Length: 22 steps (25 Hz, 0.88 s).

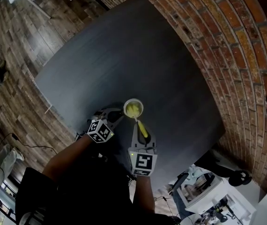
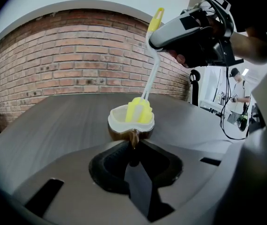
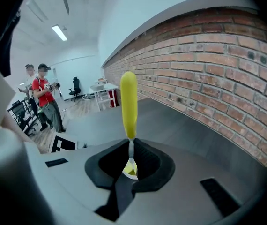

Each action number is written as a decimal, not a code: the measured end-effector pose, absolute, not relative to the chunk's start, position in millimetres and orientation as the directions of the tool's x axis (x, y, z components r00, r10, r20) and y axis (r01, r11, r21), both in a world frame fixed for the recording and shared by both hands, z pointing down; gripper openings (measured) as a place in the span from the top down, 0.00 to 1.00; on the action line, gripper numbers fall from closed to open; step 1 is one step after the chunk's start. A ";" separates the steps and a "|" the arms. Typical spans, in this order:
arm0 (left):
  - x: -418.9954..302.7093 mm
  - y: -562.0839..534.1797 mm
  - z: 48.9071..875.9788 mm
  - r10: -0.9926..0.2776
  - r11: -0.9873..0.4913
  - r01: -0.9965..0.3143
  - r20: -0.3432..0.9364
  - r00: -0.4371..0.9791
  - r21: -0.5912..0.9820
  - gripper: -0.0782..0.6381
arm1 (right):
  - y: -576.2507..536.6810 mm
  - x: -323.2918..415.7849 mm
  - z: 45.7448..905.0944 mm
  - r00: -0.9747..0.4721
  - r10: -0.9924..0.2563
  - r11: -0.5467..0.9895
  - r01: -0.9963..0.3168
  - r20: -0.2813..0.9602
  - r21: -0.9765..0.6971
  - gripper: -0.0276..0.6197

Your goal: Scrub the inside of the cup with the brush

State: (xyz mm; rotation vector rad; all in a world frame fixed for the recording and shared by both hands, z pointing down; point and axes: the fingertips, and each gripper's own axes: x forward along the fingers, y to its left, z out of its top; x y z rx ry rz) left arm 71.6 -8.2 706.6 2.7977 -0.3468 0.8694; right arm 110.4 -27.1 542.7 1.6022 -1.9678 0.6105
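Cup (image 1: pixel 133 108) near front edge of table (image 1: pixel 124 46): left tongs (image 2: pixel 133 144) pinch handle (image 2: pixel 133 136), right tongs (image 3: pixel 131 146) pinch brush (image 3: pixel 128 104).

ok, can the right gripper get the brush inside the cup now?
Likely yes: the right gripper is shut on the brush, whose head sits in the open cup. The left gripper holds the handle from the side, leaving the mouth free.

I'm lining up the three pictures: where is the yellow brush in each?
Head view: brush low centre, its head in the cup.
Left gripper view: brush centre, slanting up from the cup.
Right gripper view: brush centre, yellow handle upright.
Shared landmark: the brick wall.
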 end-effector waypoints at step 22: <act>72.3 -7.7 705.3 -0.163 -0.953 -0.277 0.566 0.808 0.121 0.78 | -49.6 99.1 530.8 -0.164 -0.877 0.267 -0.948 0.452 0.175 0.88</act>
